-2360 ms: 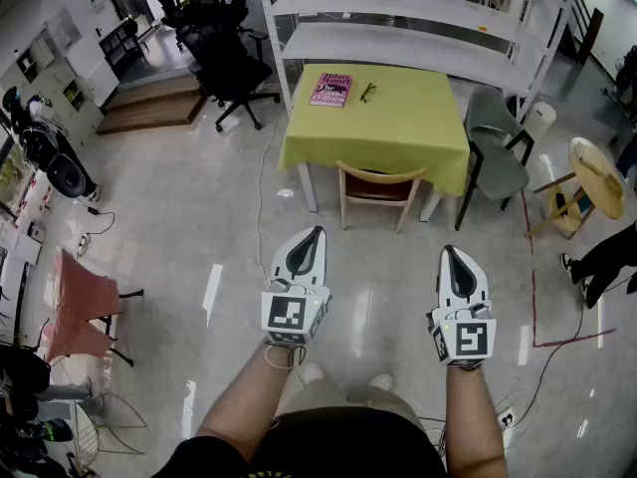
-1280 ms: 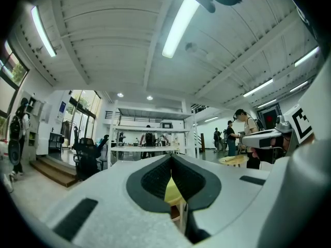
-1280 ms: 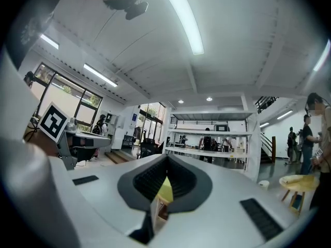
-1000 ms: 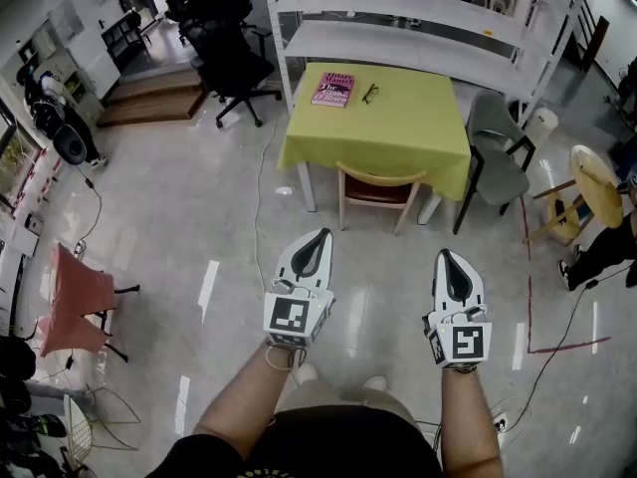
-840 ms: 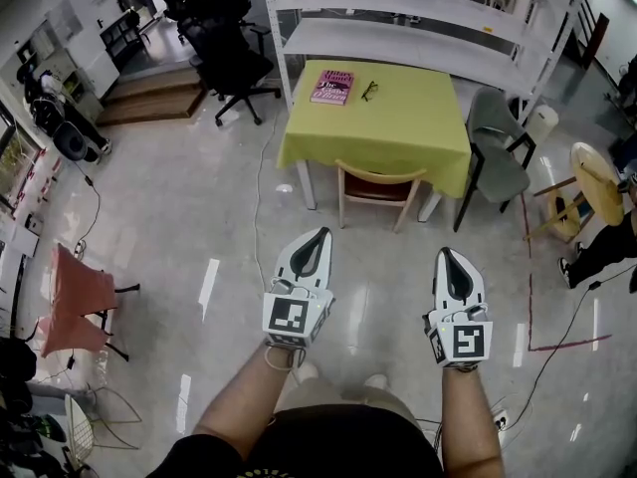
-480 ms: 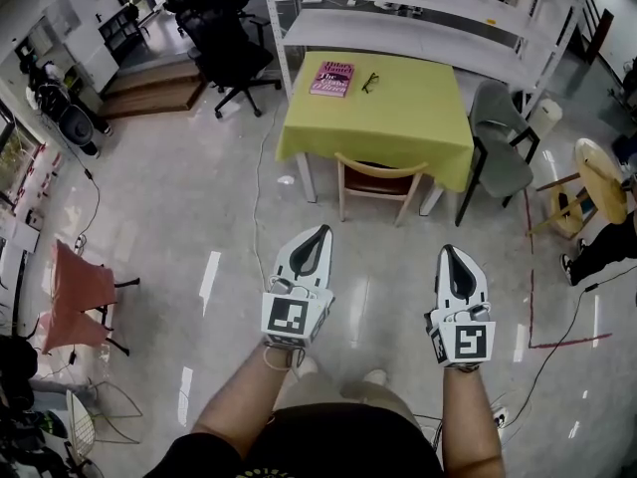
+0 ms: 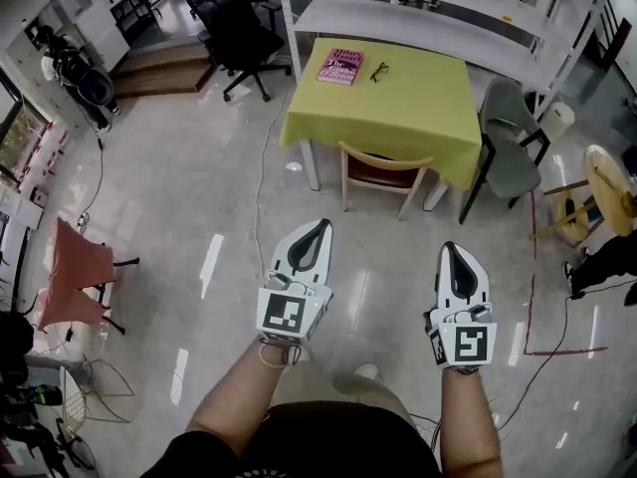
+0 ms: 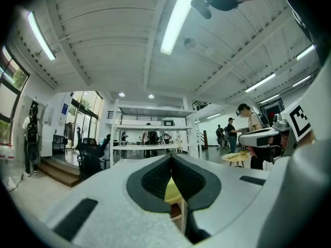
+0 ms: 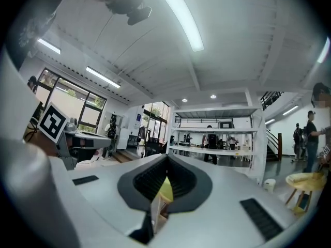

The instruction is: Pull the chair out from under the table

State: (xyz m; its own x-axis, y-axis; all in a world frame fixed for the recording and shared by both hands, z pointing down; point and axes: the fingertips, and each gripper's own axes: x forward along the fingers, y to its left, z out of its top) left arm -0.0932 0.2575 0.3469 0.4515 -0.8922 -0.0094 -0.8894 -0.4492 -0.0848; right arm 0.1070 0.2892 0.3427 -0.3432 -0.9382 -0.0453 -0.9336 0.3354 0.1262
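Step in hand: the approach, judged from how things lay. No contact with the chair yet.

Left tongs (image 7: 317, 229) and right tongs (image 7: 451, 252) were both pressed together with nothing between them. They were held level, side by side, over open floor in the head view. Each gripper view showed its dark pads meeting along a seam, with only a sliver of yellow cloth and pale wood visible far beyond.

The chair (image 7: 381, 172), wooden with a curved top rail, stood at 12 o'clock from the tongs and well apart from them. Its seat was tucked under the near edge of the table (image 7: 423, 108), and its backrest faced the person. A grey chair (image 7: 508, 137) sat at the table's 3 o'clock side. A pink book (image 7: 340, 66) lay near the table's far corner at 11 o'clock.

Next move, as I judged it: close the gap to the backrest, spread at least one pair of tongs, pinch the top rail, then draw straight back toward 6 o'clock. The legs might catch on the table legs or the hanging cloth.
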